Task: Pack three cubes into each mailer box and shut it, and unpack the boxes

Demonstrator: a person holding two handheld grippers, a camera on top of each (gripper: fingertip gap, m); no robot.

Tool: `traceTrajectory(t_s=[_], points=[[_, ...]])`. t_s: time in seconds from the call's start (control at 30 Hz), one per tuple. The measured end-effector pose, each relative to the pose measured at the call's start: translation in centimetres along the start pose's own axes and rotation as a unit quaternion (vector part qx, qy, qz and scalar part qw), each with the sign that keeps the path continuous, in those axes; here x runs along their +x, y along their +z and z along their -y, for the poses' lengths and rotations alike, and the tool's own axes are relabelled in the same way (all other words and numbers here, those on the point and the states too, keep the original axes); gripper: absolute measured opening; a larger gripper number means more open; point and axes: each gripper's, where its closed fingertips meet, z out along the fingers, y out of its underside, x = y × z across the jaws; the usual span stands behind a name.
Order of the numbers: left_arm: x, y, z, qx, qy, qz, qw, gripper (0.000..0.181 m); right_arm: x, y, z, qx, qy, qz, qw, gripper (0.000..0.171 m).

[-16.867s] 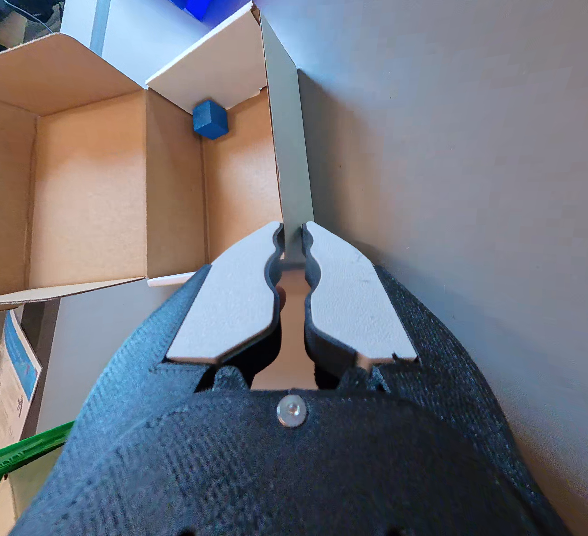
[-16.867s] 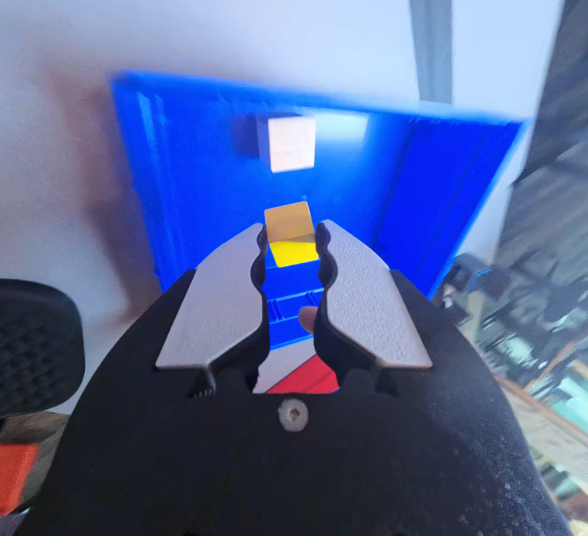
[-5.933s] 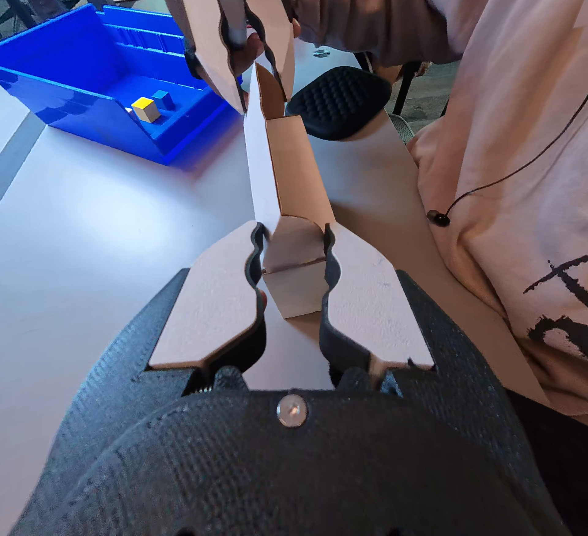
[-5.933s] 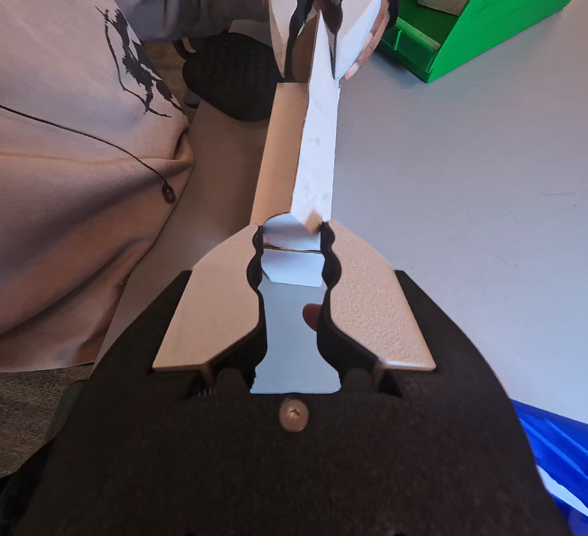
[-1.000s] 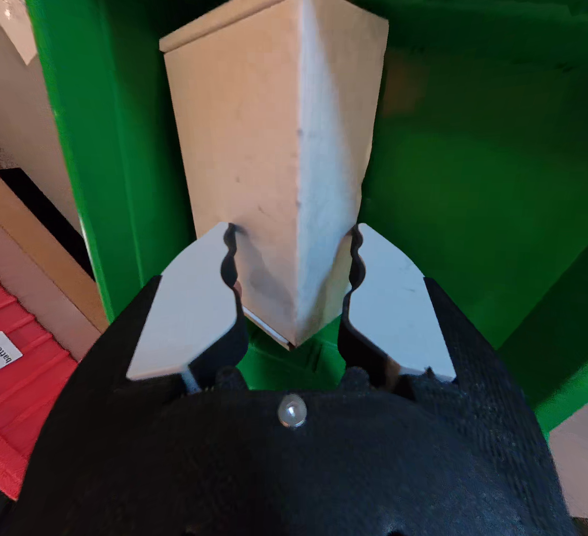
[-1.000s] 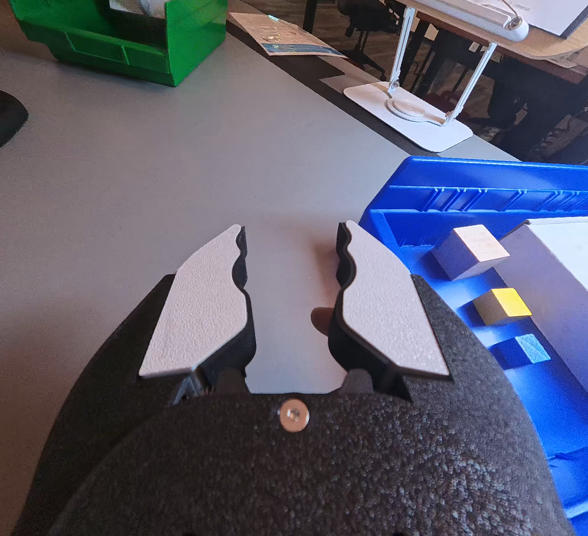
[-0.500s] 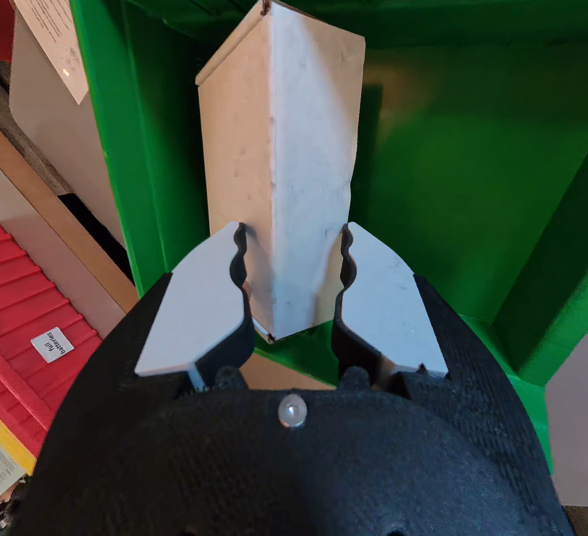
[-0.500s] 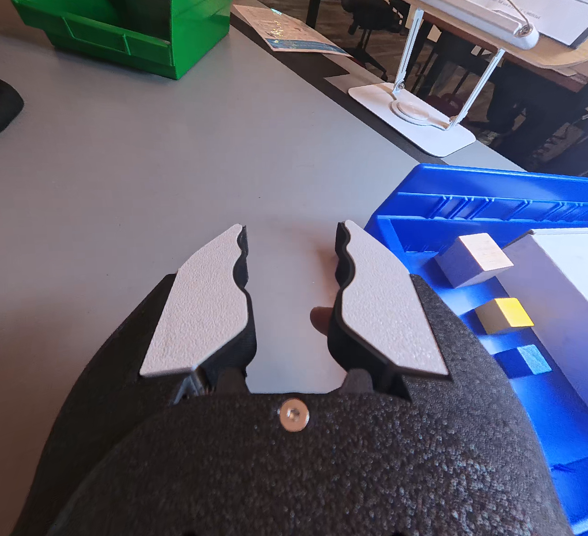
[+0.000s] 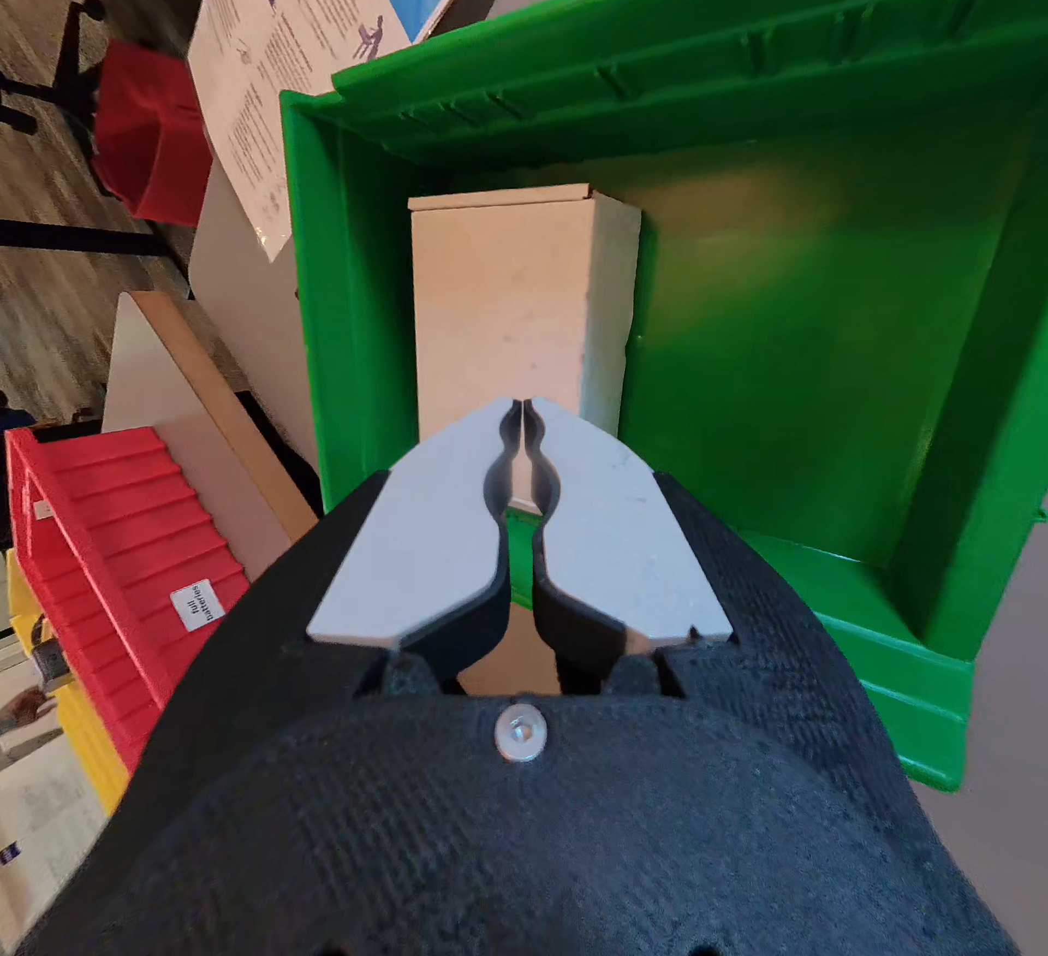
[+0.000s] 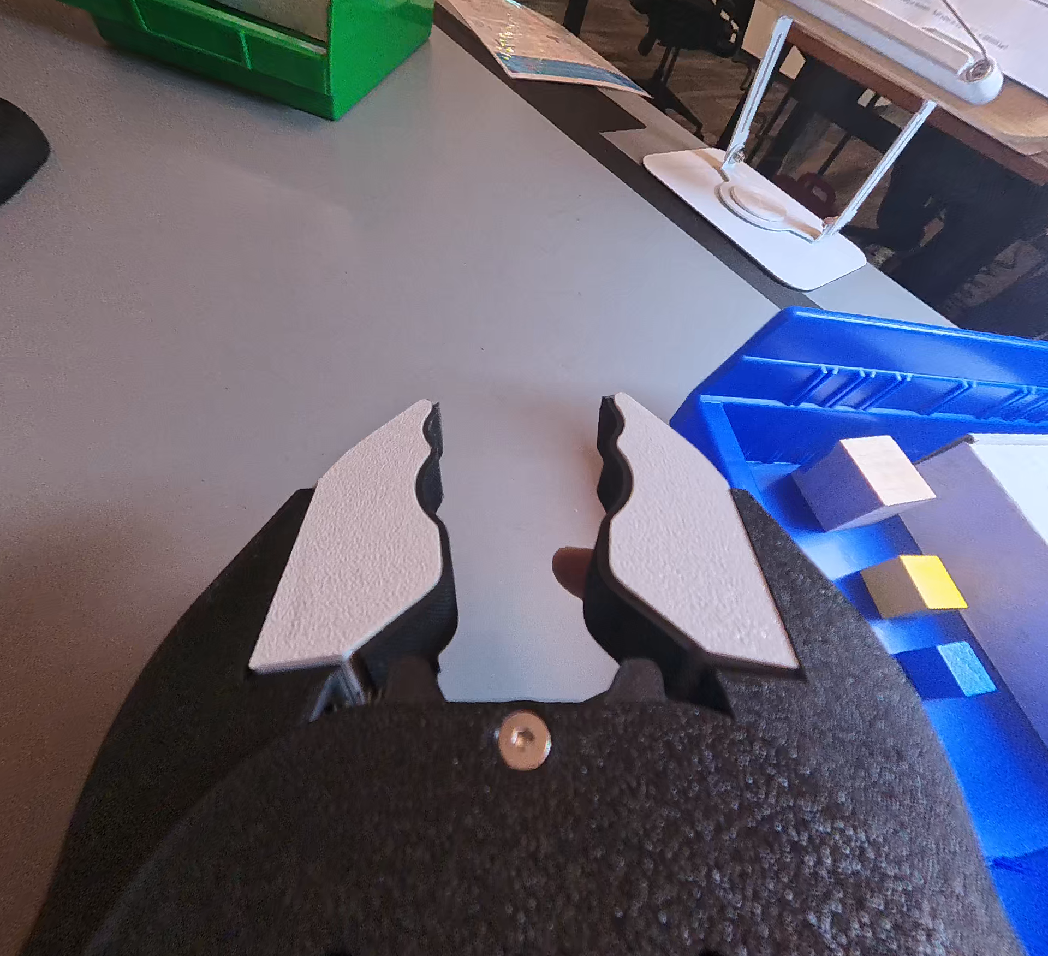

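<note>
Left hand-held gripper: fingers pressed together with nothing between them, hanging above the green bin.
Right hand-held gripper: fingers spread wide and empty, over bare grey surface just beside the blue bin.
Closed mailer box: lies in the green bin against its left wall, flaps shut as far as I can see.
Second mailer box: in the blue bin, only a corner of it in view, so I cannot tell whether it is shut.
Risk, reach: going for the loose cubes, the right fingers could catch the blue bin's raised rim and shove the bin, since the gripper sits low and close to it.
Risk, grasp: the cubes look small and smooth; the wooden cube seems to lie right against the box wall, leaving little room for a finger on that side, so it may skid away or tip.
Risk, lid: I'd guess the shut box could spring open if its tuck flap is not fully seated.
Count, bins: two, one green and one blue.
Count, mailer boxes: two in view.
Count, cubes: three loose in the blue bin, the wooden one, a yellow cube and a blue cube.
</note>
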Motion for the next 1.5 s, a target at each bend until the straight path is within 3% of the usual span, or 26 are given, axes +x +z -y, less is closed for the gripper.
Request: traceTrajectory(t_s=[0.03, 0.2, 0.3, 0.57, 0.7, 0.87, 1.03, 1.23, 1.4, 1.5], points=[[0.1, 0.1, 0.1, 0.006, -0.002, -0.001, 1.0, 0.008, -0.1, 0.0, 0.0, 0.0, -0.003, -0.001, 1.0, 0.052], [0.9, 2.7, -0.3, -0.012, -0.012, -0.052, 0.999, 0.077, -0.3, 0.3, -0.1, -0.003, -0.001, 0.009, 1.0, 0.052], [-0.1, 5.5, -1.9, -0.065, -0.031, -0.091, 0.993, 0.104, -0.6, 0.7, -0.1, -0.007, 0.001, 0.018, 1.0, 0.053], [-0.9, 9.9, -4.9, -0.177, -0.062, -0.209, 0.96, 0.133, -0.7, 1.5, -2.2, -0.039, 0.013, 0.027, 0.999, 0.053], [0.9, 11.1, -6.3, -0.234, -0.012, -0.241, 0.942, 0.142, -0.5, 2.2, -2.6, -0.044, 0.023, 0.035, 0.998, 0.053], [1.1, 11.0, -5.4, -0.195, 0.025, -0.227, 0.954, 0.141, -0.2, 2.6, -2.8, -0.048, 0.022, 0.037, 0.998, 0.052], [1.3, 7.6, -3.5, -0.142, 0.036, -0.218, 0.965, 0.14, -0.3, 2.5, -2.3, -0.038, 0.017, 0.041, 0.998, 0.052], [3.1, -1.6, 1.7, -0.052, 0.072, -0.242, 0.966, 0.14, -1.1, 2.1, 0.9, 0.005, -0.067, 0.025, 0.997, 0.053], [11.2, -8.9, 7.2, 0.02, 0.152, -0.335, 0.93, 0.138, -3.0, 2.0, 7.1, 0.081, -0.236, -0.015, 0.968, 0.062], [18.0, -10.5, 9.7, 0.043, 0.211, -0.403, 0.89, 0.137, -5.6, 2.0, 10.8, 0.134, -0.334, -0.029, 0.932, 0.065]])
